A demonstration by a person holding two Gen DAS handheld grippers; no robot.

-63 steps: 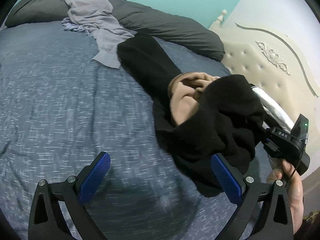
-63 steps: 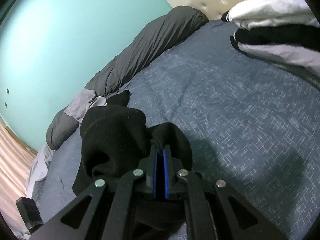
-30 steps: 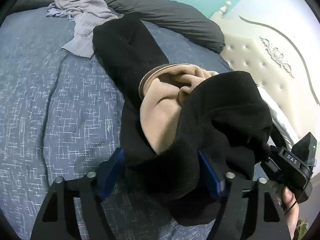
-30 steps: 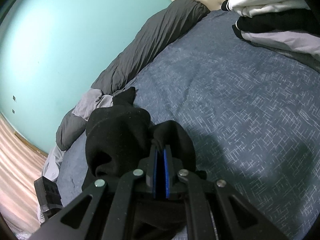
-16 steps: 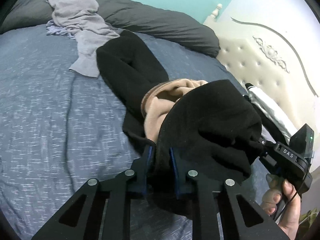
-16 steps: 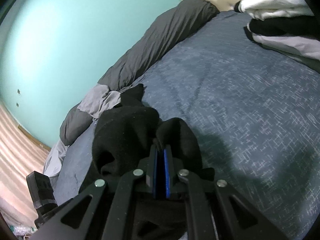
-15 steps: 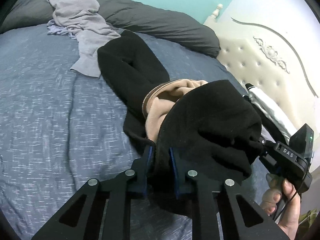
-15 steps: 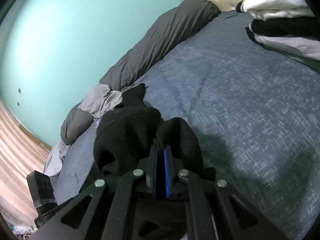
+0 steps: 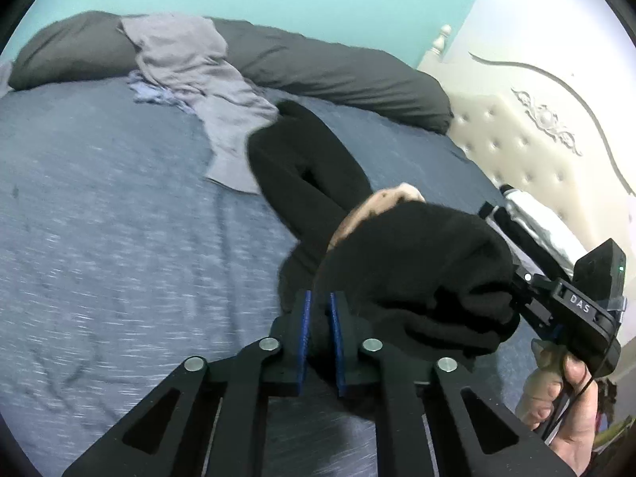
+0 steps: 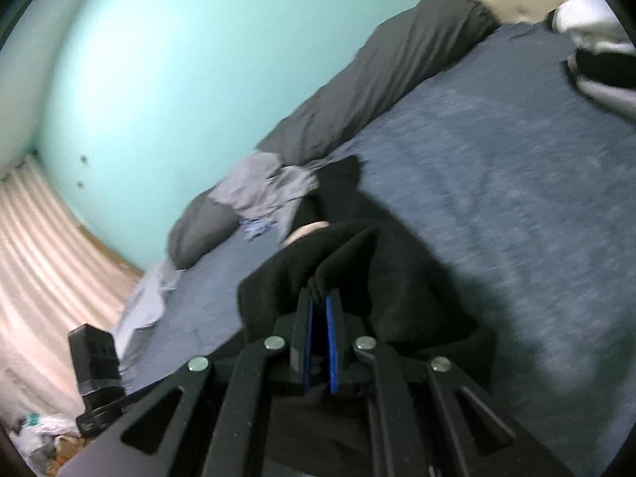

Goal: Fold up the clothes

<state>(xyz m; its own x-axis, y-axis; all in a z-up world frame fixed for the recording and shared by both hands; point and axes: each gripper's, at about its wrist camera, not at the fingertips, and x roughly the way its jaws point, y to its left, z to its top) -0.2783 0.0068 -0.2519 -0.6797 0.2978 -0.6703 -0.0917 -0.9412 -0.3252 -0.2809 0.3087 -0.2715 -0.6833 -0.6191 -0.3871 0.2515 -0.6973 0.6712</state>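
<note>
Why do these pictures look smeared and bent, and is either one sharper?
Both are fisheye views with dark rounded corners; the left wrist view bends the headboard and streaks the bedspread, while the right wrist view is blurrier throughout, smearing the black garment.

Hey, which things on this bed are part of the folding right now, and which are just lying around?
In the job:
- black garment, tan lining showing
- left gripper, shut on it
- right gripper, shut on it

Just lying about:
- grey garment by the pillows
- dark pillows
- folded stack near the headboard
</note>
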